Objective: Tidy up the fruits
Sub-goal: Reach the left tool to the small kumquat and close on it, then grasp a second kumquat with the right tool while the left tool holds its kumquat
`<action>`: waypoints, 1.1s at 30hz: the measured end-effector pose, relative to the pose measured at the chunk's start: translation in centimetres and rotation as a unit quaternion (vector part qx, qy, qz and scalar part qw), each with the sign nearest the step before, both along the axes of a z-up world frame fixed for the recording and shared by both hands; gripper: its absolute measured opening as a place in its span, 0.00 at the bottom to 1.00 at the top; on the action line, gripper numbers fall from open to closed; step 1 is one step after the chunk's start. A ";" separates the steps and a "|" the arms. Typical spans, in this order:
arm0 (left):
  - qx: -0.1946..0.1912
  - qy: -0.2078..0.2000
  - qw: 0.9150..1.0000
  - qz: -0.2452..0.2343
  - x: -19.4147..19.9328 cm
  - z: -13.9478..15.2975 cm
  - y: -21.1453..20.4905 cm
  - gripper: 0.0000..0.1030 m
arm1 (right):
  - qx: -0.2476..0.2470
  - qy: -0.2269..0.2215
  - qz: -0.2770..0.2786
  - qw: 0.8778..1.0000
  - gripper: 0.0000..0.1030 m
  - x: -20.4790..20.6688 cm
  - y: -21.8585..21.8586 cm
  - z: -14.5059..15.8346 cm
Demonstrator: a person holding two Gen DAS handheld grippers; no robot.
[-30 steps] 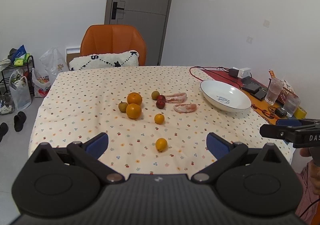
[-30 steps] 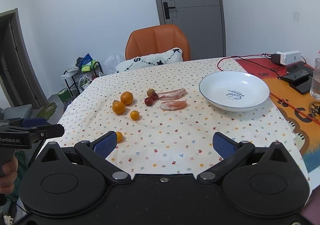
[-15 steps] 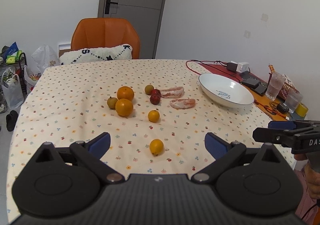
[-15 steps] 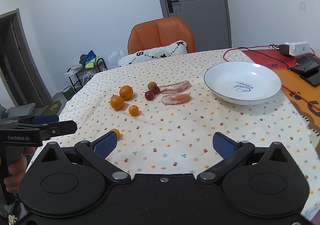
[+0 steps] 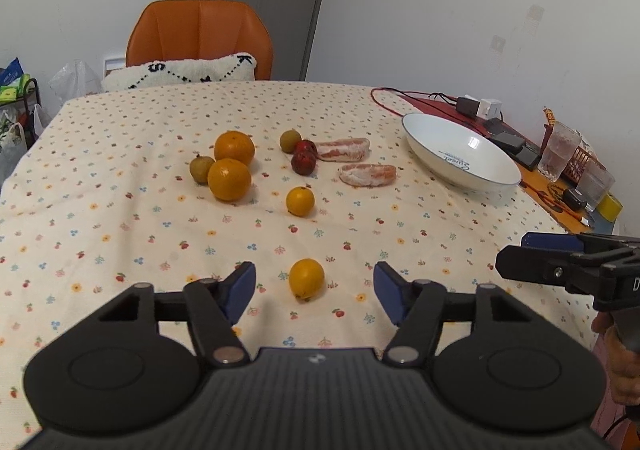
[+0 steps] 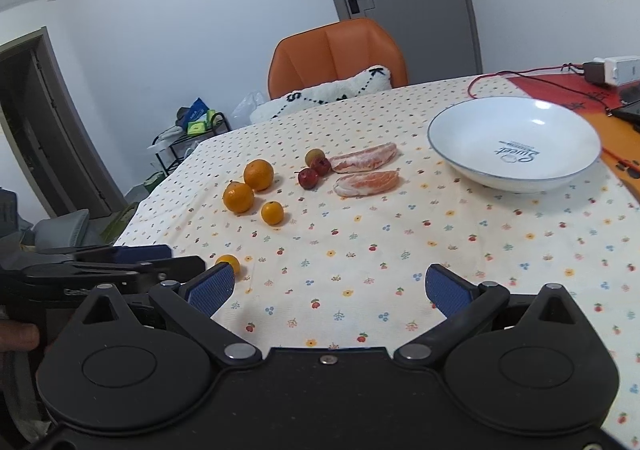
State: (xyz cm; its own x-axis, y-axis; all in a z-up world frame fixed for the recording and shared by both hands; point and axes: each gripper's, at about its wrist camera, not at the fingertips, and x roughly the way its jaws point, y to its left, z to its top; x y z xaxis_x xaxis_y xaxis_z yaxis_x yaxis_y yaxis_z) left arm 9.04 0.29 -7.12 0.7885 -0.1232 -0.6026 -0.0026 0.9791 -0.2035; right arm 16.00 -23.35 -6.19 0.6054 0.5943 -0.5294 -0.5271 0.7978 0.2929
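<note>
Fruit lies loose on a flowered tablecloth. A small orange (image 5: 306,278) sits nearest, just ahead of my open left gripper (image 5: 314,292), between its fingers' line; it also shows in the right wrist view (image 6: 228,262). Farther off lie another small orange (image 5: 300,201), two big oranges (image 5: 229,178) (image 5: 234,148), two brown-green fruits (image 5: 201,168) (image 5: 290,140), two red fruits (image 5: 303,161) and two peeled pomelo segments (image 5: 367,173) (image 5: 342,149). An empty white bowl (image 5: 460,153) (image 6: 514,141) stands at the right. My right gripper (image 6: 328,292) is open and empty over the near table edge.
An orange chair (image 5: 199,37) with a white cushion stands at the far edge. A red cable, chargers, glasses (image 5: 558,149) and small items crowd an orange mat right of the bowl. Bags and a rack stand on the floor at the left.
My left gripper has moved forward and down toward the nearest small orange, and its fingers have narrowed somewhat. My right gripper has moved forward toward the table.
</note>
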 end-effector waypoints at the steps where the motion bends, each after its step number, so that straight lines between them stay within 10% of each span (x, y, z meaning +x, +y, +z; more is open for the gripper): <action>1: -0.001 0.003 1.000 0.000 0.2 -0.2 0.0 0.58 | 0.000 0.000 0.002 1.000 1.00 0.1 0.1 -0.2; 10: 0.000 0.019 1.000 -0.004 2.0 -1.6 0.0 0.43 | 0.003 0.000 0.014 1.000 0.99 1.7 1.0 -1.2; 12: 0.001 0.018 1.000 -0.003 2.4 -1.9 0.1 0.21 | 0.004 0.004 0.016 1.000 0.99 2.1 1.3 -1.4; 33: -0.011 0.007 0.998 0.063 3.0 -1.6 6.1 0.20 | -0.013 0.005 0.069 0.998 0.76 6.2 8.1 -2.4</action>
State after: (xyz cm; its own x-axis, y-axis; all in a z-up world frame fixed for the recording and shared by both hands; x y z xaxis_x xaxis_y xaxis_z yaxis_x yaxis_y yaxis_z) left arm 12.00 6.38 -8.75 0.7900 -0.0378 -0.6120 -0.1275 0.9661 -0.2244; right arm 22.19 -15.21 -8.62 0.5142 0.6576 -0.5506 -0.6291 0.7255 0.2790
